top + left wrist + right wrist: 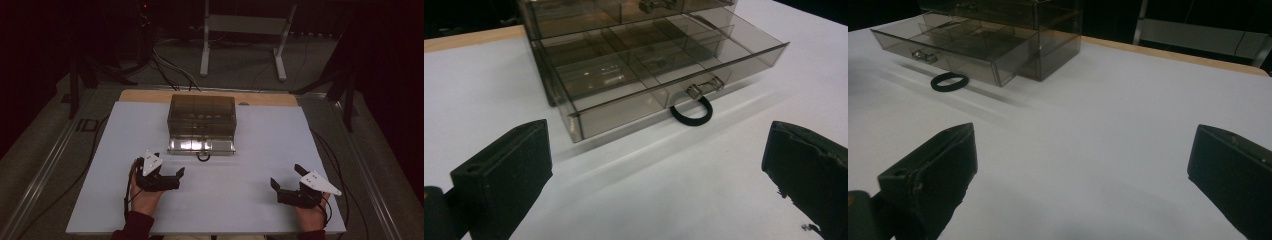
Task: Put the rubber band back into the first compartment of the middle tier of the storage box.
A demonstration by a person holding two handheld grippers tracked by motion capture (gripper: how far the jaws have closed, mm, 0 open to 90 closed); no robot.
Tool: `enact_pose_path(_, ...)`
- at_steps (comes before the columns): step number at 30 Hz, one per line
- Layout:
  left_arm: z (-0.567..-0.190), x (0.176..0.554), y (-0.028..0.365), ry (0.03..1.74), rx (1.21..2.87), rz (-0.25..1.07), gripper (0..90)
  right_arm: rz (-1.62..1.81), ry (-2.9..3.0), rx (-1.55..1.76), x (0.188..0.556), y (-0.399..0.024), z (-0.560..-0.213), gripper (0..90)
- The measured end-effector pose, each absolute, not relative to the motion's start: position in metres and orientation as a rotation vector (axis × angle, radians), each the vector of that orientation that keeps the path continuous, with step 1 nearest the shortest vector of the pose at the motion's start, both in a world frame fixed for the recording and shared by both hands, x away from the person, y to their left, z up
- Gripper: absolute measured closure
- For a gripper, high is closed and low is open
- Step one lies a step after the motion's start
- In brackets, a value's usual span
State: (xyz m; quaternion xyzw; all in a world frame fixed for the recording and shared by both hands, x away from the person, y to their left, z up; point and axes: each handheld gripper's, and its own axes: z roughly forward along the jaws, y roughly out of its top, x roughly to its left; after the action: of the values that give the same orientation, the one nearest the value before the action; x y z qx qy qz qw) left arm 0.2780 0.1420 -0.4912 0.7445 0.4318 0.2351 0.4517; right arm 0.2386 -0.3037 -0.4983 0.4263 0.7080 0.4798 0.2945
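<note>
A smoky clear plastic drawer cabinet (202, 115) stands at the back middle of the white table top (250, 150). Its bottom drawer (201, 145) (664, 70) (963, 47) is pulled out, showing divided compartments. A black elastic ring (203, 157) (692, 112) (949, 81) lies flat on the table just in front of the drawer's metal handle (703, 87). My left gripper (167, 172) (659, 165) rests open near the front left, jaws wide apart, holding nothing. My right gripper (285, 176) (1083, 165) rests open at the front right, likewise holding nothing.
A wooden board edge (150, 95) shows behind the white top. Beyond the table stand a white metal frame (245, 30) and cables (170, 67) on the floor. Dark stands flank the table at left and right.
</note>
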Motion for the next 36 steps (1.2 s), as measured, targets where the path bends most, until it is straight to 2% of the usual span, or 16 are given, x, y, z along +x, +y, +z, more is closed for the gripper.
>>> enact_pose_path(17, -0.496, 0.286, 0.120, 1.065, 1.854, 0.521, 1.4, 1.278, 1.883, 1.131, 0.238, -0.303, -0.498, 0.1)
enact_pose_path(36, -0.505, 0.295, 0.098, 1.079, 1.924, 0.491, 10.8, 1.277, 1.882, 1.131, 0.238, -0.303, -0.498, 0.1)
